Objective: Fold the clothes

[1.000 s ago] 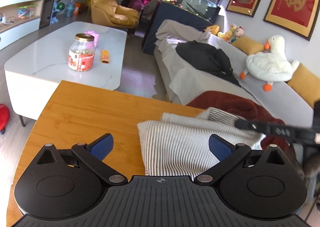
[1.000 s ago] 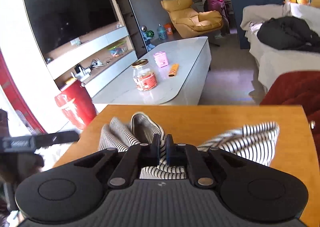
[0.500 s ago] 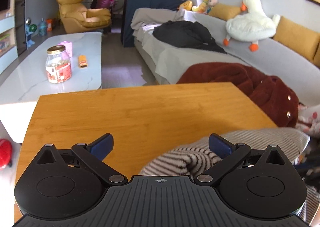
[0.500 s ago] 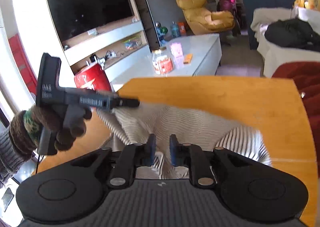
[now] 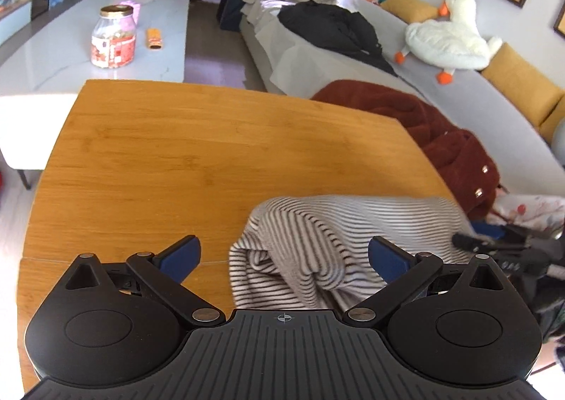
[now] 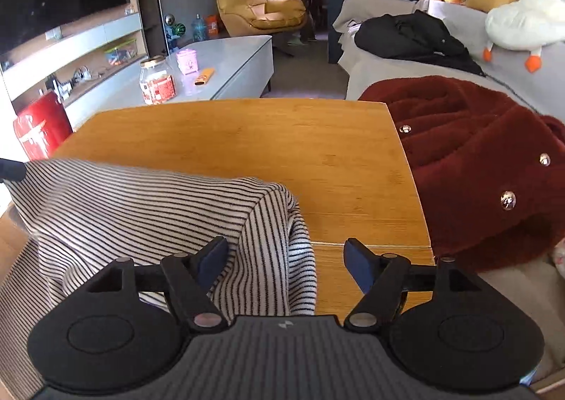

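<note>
A black-and-white striped garment [image 5: 335, 241] lies bunched at the near edge of the wooden table [image 5: 194, 153]. My left gripper [image 5: 284, 255] is open, its jaws astride the garment's near left fold, holding nothing. In the right wrist view the striped garment [image 6: 141, 209] drapes over the table's near left side. My right gripper [image 6: 286, 258] is open just above the garment's right fold, holding nothing. The right gripper's body also shows at the right edge of the left wrist view [image 5: 494, 244].
A dark red fleece coat [image 6: 476, 160] lies over the sofa beside the table's right edge. A white coffee table [image 5: 106, 47] with a jar [image 5: 113, 36] stands beyond. A black garment [image 5: 332, 29] and plush duck [image 5: 448, 40] are on the sofa.
My right gripper has opened and let go of the striped garment, which has dropped onto the table's near edge. The left gripper stayed open and now sits over the garment's fold.
</note>
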A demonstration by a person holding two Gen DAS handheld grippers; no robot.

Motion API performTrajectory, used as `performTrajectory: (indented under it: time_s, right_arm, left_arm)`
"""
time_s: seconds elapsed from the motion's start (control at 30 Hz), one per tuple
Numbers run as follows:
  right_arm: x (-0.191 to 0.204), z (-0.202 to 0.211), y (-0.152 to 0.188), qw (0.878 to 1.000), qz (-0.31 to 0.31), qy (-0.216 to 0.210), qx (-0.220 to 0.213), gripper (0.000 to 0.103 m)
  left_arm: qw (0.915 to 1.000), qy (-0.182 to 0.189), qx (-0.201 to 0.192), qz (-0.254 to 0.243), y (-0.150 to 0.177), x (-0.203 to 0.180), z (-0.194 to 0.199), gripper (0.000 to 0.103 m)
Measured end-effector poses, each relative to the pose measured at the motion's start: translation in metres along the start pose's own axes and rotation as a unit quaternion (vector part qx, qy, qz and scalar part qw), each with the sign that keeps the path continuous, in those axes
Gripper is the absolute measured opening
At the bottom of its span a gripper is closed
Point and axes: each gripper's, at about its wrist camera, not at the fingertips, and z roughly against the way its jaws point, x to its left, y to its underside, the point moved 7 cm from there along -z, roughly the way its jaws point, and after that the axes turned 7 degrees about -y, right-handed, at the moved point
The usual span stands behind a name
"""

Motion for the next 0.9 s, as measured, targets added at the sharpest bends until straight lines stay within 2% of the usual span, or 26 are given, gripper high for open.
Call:
performTrajectory:
  time_s: [0.13, 0.23, 0.3, 0.37, 0.43, 0.6, 0.67, 0.77, 0.9]
  right_arm:
    - [-0.002, 0.004, -0.005, 0.995, -0.074, -0.070, 0.003, 0.073]
    - [0.002, -0.008, 0.005, 0.990, -0.101, -0.096, 0.024, 0.074]
    - [0.009, -0.021, 0.011, 0.988, -0.106, -0.105, 0.031, 0.061]
    - [0.015, -0.032, 0.006, 0.990, -0.091, -0.105, 0.018, 0.041]
    - [0.016, -0.043, -0.010, 0.990, -0.087, -0.111, -0.001, 0.035]
    - [0.016, -0.040, -0.065, 0.989, -0.071, -0.114, -0.068, 0.030]
    - [0.015, -0.029, -0.078, 0.987, -0.059, -0.120, -0.089, 0.030]
    - [0.009, -0.018, -0.078, 0.986, -0.061, -0.125, -0.092, 0.030]
    - [0.007, -0.008, -0.054, 0.987, -0.075, -0.120, -0.074, 0.030]
  left_arm:
    - [0.9981, 0.043, 0.026, 0.035, 0.000, -0.009, -0.009, 0.090]
    - [0.9977, 0.034, 0.044, 0.038, 0.005, -0.012, -0.023, 0.083]
    - [0.9956, 0.043, 0.065, 0.053, 0.011, -0.013, -0.034, 0.064]
    - [0.9931, 0.056, 0.077, 0.069, 0.014, -0.014, -0.043, 0.055]
    - [0.9939, 0.053, 0.059, 0.077, 0.003, -0.013, -0.050, 0.053]
    - [0.9964, 0.031, -0.004, 0.079, -0.041, -0.017, -0.048, 0.033]
    - [0.9970, 0.042, -0.024, 0.061, -0.048, -0.028, -0.035, 0.034]
    - [0.9972, 0.051, -0.041, 0.037, -0.046, -0.042, -0.019, 0.035]
    - [0.9970, 0.061, -0.032, 0.035, -0.026, -0.051, -0.010, 0.032]
